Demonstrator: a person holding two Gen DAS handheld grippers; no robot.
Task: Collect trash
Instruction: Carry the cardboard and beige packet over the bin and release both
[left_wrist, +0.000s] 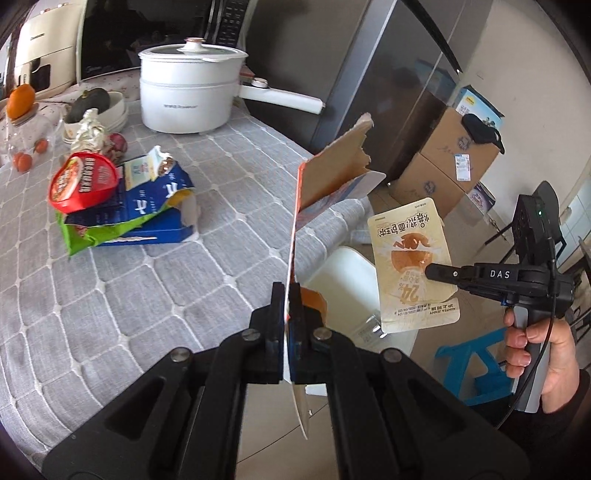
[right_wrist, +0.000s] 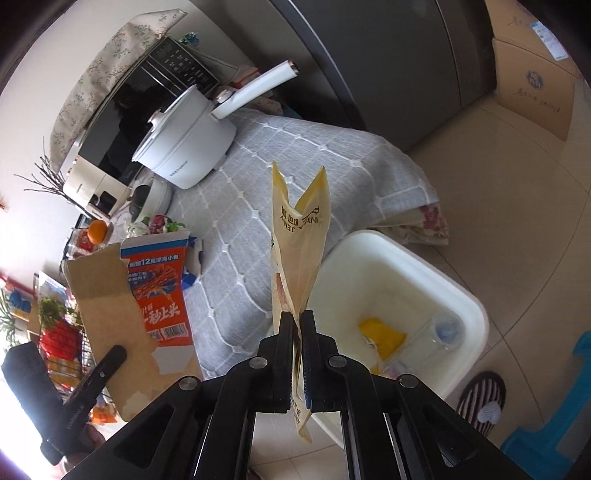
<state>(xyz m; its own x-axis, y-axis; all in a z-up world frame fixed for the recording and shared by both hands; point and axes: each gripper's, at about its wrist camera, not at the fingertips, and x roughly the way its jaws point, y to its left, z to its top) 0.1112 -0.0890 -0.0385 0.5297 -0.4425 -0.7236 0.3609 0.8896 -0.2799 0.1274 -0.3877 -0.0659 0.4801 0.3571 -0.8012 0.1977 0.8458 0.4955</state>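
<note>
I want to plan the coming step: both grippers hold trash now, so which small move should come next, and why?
Probably move the right gripper a little further over the white bin and open it. It is shut on the cream wrapper, which hangs near the bin's rim, and the bin already holds trash. The left gripper, shut on the torn orange carton, can follow.

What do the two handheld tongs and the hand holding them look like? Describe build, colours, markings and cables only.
Both are matte black plastic. The left tongs have flat rectangular fingers on angled linkage arms with silver pivot screws. The right tongs bear white "DAS" lettering, a green indicator light on the black rear module, a grey handle and a thin black cable. The bare hand ends in a dark sleeve.
</note>
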